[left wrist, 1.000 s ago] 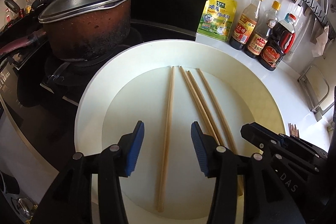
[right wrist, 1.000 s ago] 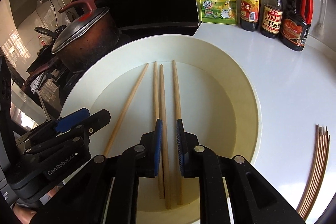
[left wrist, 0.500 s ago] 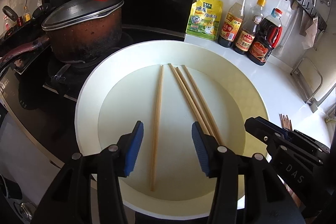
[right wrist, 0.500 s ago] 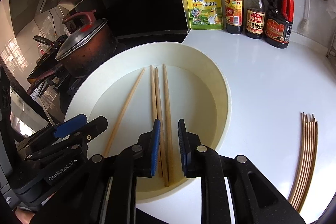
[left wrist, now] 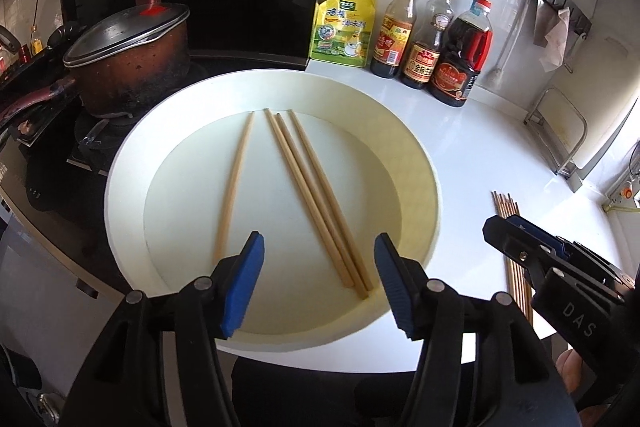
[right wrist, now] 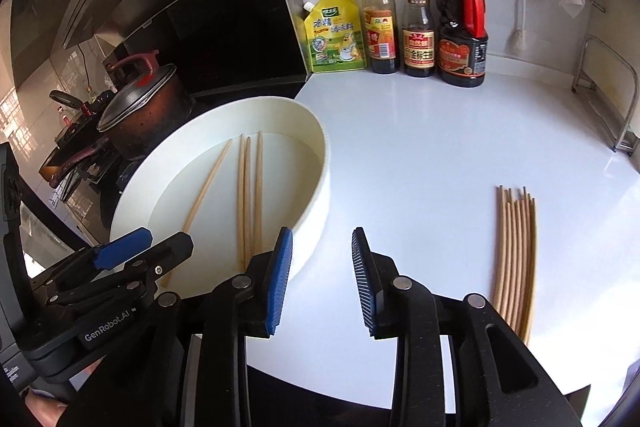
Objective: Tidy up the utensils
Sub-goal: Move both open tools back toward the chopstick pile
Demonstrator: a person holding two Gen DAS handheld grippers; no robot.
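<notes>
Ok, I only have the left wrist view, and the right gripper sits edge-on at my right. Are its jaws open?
Observer: Open and empty. The right gripper has its jaws spread above the white counter, just outside the wall of the basin.
Operator: And the loose chopsticks beyond it? The gripper blocks their near ends for me.
Observer: The bundle lies whole on the counter, to the right of the right gripper. The sticks lie side by side and nothing touches them.
</notes>
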